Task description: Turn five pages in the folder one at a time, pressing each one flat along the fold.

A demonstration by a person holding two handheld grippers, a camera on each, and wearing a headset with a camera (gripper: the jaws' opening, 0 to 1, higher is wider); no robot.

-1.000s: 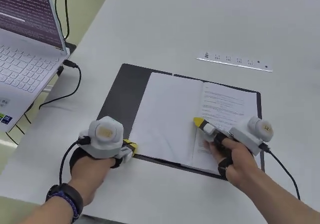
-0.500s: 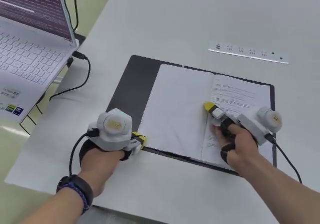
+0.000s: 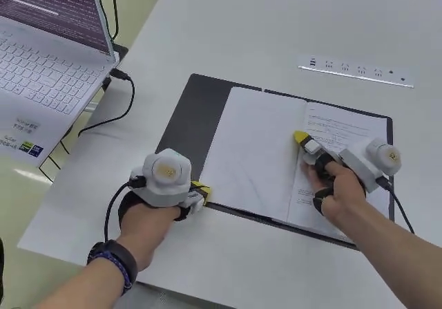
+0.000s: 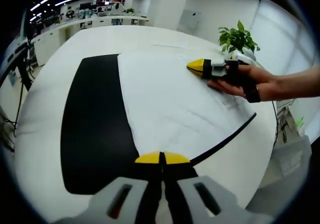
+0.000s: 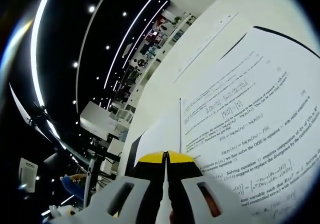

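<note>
We read, perhaps, "solve the ODE" on the printed page [image 5: 250, 108]. Right gripper [image 5: 165, 157], jaws together, presses beside the fold [image 3: 303, 115]; left gripper [image 4: 162, 158], likewise closed, meets the folder [image 3: 181, 119] edge.

The black folder [image 3: 185, 122] lies open and flat on the white surface [image 3: 235, 25]. Its left page [image 3: 255, 146] is blank (faintly rippled near the fold); the right page [image 3: 345, 133] carries printed text.
</note>
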